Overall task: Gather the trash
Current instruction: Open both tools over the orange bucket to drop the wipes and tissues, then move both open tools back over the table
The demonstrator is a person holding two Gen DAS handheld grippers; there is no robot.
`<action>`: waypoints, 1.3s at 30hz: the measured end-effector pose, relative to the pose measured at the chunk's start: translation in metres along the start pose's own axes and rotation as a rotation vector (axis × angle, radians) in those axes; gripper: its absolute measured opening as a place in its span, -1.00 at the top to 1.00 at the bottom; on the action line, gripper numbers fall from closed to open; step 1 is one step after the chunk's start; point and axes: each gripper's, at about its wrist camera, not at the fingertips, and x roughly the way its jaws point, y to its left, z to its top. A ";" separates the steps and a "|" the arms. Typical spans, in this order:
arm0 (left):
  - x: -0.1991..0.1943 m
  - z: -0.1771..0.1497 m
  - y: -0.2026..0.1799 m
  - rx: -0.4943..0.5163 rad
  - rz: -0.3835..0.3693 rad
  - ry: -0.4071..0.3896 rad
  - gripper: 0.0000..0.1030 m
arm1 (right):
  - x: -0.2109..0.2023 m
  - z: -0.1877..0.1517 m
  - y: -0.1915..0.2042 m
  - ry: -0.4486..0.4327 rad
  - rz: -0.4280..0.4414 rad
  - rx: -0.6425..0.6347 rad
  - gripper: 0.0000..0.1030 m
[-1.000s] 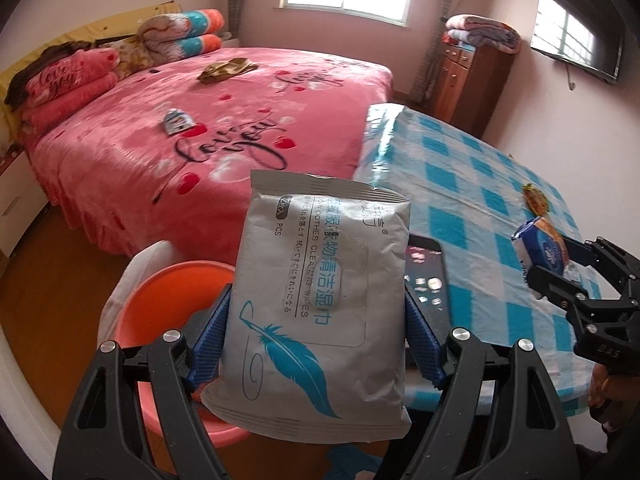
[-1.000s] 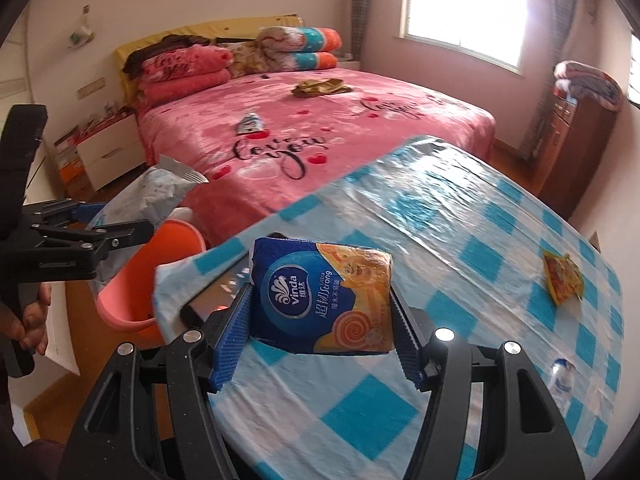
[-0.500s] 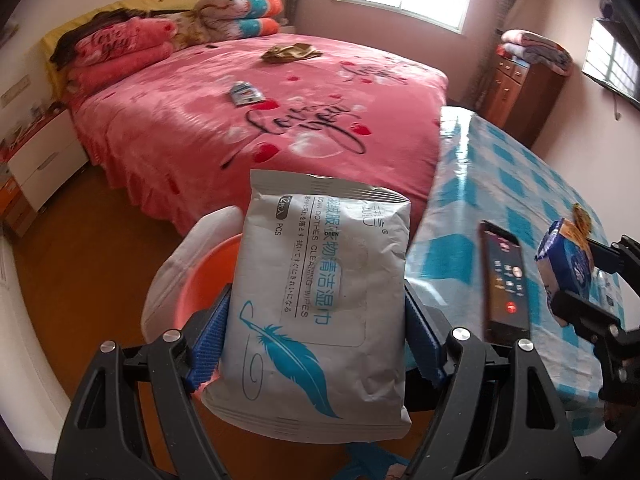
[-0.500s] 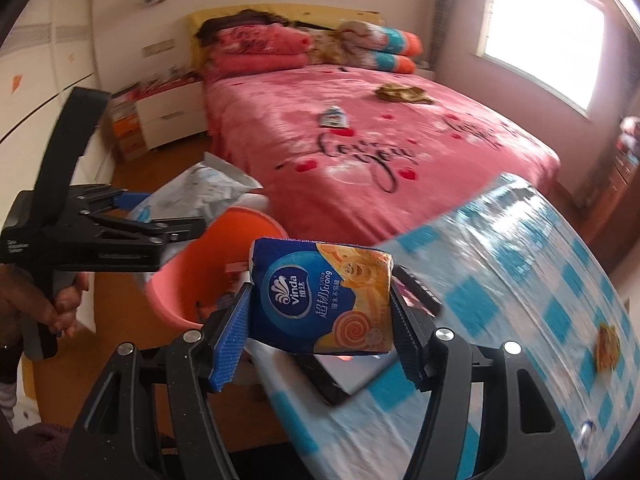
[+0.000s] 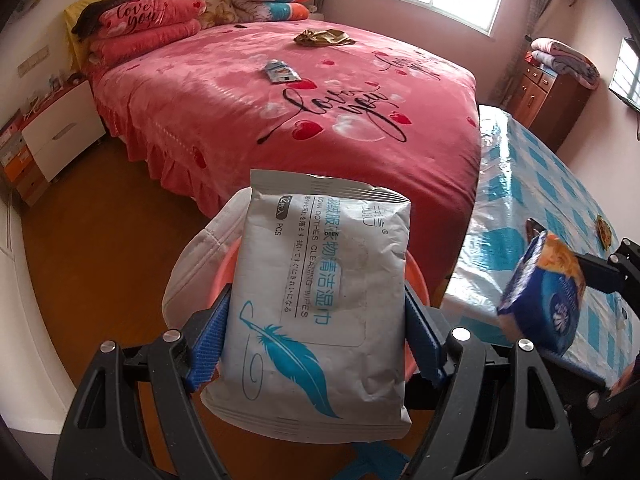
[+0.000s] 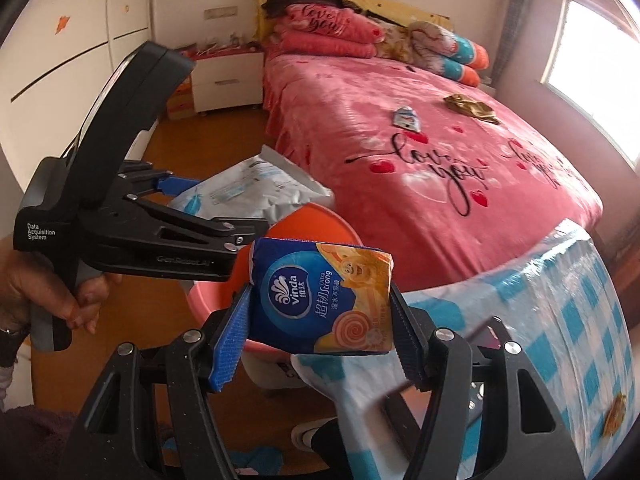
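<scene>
Over orange bin [image 6: 320, 220] now, off bench [image 5: 560, 200]: left fingers [image 5: 316, 336] still clamping wipes pack [image 5: 320, 300], right fingers [image 6: 320, 336] tissue pack [image 6: 320, 296].

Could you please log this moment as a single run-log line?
left tool: shut on wipes pack, over orange bin | right tool: shut on tissue pack, beside bin | nothing dropped yet

Pink bed [image 5: 248, 120] with stacked pillows [image 5: 144, 28], white nightstand [image 5: 60, 136], checked table [image 5: 560, 200], wooden dresser [image 5: 548, 96]
</scene>
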 end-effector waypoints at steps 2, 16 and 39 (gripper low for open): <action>0.002 -0.001 0.003 -0.007 0.003 0.003 -0.53 | 0.005 0.002 0.004 0.006 0.008 -0.013 -0.26; 0.015 0.001 0.011 -0.029 0.010 0.022 -0.53 | 0.039 0.007 0.013 0.048 0.062 -0.043 -0.25; 0.013 0.009 0.020 -0.075 0.081 -0.008 -0.67 | 0.012 0.000 -0.016 -0.039 0.075 0.136 -0.75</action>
